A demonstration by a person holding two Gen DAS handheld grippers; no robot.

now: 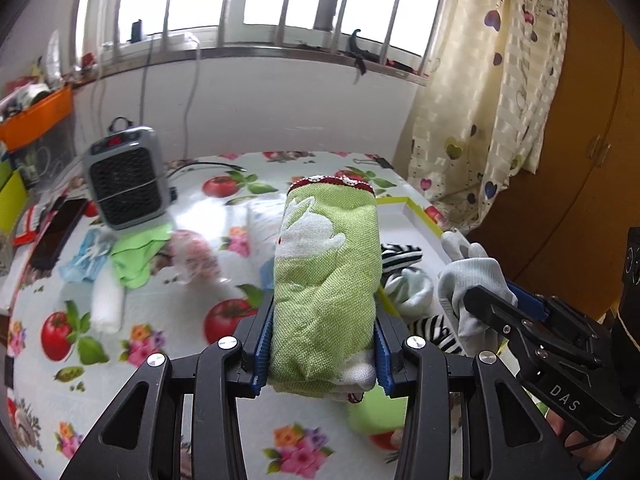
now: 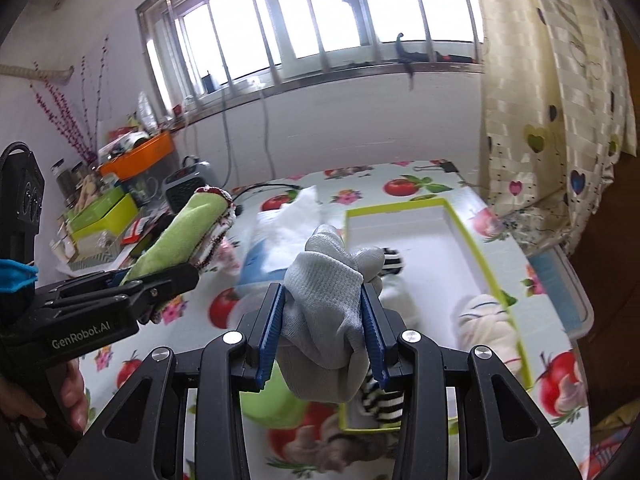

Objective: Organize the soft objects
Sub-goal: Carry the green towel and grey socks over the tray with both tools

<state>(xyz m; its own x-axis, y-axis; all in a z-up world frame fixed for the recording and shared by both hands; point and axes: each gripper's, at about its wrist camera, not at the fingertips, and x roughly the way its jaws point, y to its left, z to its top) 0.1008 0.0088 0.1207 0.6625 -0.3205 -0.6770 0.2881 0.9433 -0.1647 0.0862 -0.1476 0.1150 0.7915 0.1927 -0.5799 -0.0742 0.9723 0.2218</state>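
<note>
The counter [image 2: 440,178], under a cloth printed with tomatoes and flowers, carries a shallow white tray with a lime-green rim [image 2: 476,240] toward its right side, with striped socks [image 2: 394,260] already lying in it. In the right wrist view that tray lies ahead and to the right of both tools, its long axis running away from the cameras toward the window.

The right hand-held gripper [image 2: 324,316] is the nearer of the two to it. It is clamped on a bunched grey glove [image 2: 324,280], which hangs above the counter just short of the tray's near left edge.

The left hand-held gripper [image 1: 323,340] is closed on a rolled green towel with a white rabbit and a dark red trim [image 1: 326,264], whose long axis points forward along the fingers. It is held up off the counter, left of the tray, so it likely has farther to travel.
</note>
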